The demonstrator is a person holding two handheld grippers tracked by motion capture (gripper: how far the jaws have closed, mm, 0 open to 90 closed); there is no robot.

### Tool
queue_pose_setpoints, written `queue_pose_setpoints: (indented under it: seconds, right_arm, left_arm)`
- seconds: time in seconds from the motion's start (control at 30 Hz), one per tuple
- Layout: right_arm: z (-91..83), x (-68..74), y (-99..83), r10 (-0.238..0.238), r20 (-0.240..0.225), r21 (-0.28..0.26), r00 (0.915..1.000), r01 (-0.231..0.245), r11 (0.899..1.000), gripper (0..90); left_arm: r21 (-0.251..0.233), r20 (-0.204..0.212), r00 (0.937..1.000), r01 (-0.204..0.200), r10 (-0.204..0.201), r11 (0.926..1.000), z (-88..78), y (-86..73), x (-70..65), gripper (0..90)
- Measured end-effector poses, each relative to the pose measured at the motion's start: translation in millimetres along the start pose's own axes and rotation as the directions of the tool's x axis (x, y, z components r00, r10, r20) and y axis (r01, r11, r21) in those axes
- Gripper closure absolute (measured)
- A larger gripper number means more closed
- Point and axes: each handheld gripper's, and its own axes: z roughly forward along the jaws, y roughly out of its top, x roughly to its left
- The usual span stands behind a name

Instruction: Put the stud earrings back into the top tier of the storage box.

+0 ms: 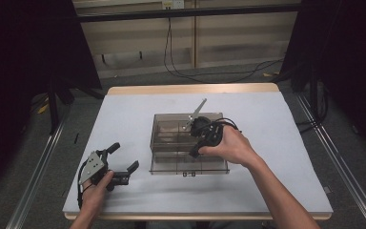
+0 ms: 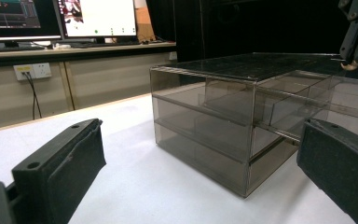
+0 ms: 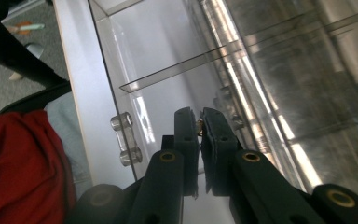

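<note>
Looking down from the high view, I see a smoked, see-through plastic drawer box (image 1: 186, 143) sitting near the middle of the pale, matte tabletop (image 1: 267, 191), its walls thin, flat and square-cornered, with inner dividers showing through the top. My right gripper (image 1: 196, 151) hangs over the box's near half, tilted down toward its front. In the right gripper view its black, foam-faced jaws are together, clamped on a small brass-coloured object (image 3: 199, 128) that I can barely make out between the pads; I cannot tell what it is. Just beside the jaws there, a clear rounded drawer handle (image 3: 127, 139) stands on the glossy front panel, and light streaks run along the shelf edges. My left gripper (image 1: 122, 162) rests on the tabletop to the left of the box, apart from it, its jaws wide apart with nothing between them. From the left gripper view I see the box's sharp near corner (image 2: 249, 140) between those rough black pads (image 2: 70, 163), with stacked drawer tiers behind the tinted wall. Bare tabletop runs all round the box, broadest on the right side and at the far edge, where a wooden rim (image 1: 190, 89) borders the surface.
</note>
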Motion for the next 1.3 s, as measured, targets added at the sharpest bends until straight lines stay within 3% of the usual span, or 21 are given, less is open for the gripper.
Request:
queue_pose_setpoints:
  seconds: [0.2, 0.47, 0.7, 1.07, 1.2, 1.27, 1.3]
  right_arm:
    - [16.5, 3.7, 6.8, -0.019, 0.011, 0.107, 0.9997, 0.018, 0.994, 85.6]
    - [27.0, 6.3, 16.3, -0.023, 0.011, 0.156, 0.9997, 0.021, 0.988, 85.5]
    - [29.7, 6.1, 16.2, -0.028, 0.004, 0.152, 0.9996, 0.027, 0.988, 82.8]
    - [11.1, 7.6, 7.1, -0.015, 0.017, 0.073, 0.9997, 0.013, 0.997, 76.8]
    - [1.5, 5.9, -3.6, 0.017, -0.002, -0.003, 0.9999, -0.017, 1.000, 76.1]
    - [-2.4, 5.0, -10.6, 0.022, 0.011, -0.033, 0.9997, -0.021, 0.999, 74.7]
    - [-7.1, 3.7, -18.4, 0.024, 0.001, -0.077, 0.9997, -0.024, 0.997, 74.0]
  left_arm:
    - [-0.007, 0.000, 1.0000, 0.008, -0.008, 0.9999, 0.4, -0.1, -0.7, 0.7]
    - [0.000, 0.000, 1.0000, -0.002, 0.002, 1.0000, -0.2, 0.0, 0.1, 0.7]
    - [-0.002, 0.000, 1.0000, 0.000, 0.000, 1.0000, -0.1, 0.0, -0.1, 0.7]
    - [0.001, 0.001, 1.0000, -0.005, 0.005, 1.0000, -0.4, 0.0, 0.1, 0.7]
    - [0.000, -0.001, 1.0000, -0.002, 0.002, 1.0000, -0.3, 0.0, 0.1, 0.7]
    - [0.001, 0.000, 1.0000, -0.005, 0.005, 1.0000, -0.4, 0.0, 0.1, 0.7]
    - [0.001, 0.000, 1.0000, -0.005, 0.005, 1.0000, -0.4, 0.0, 0.1, 0.7]
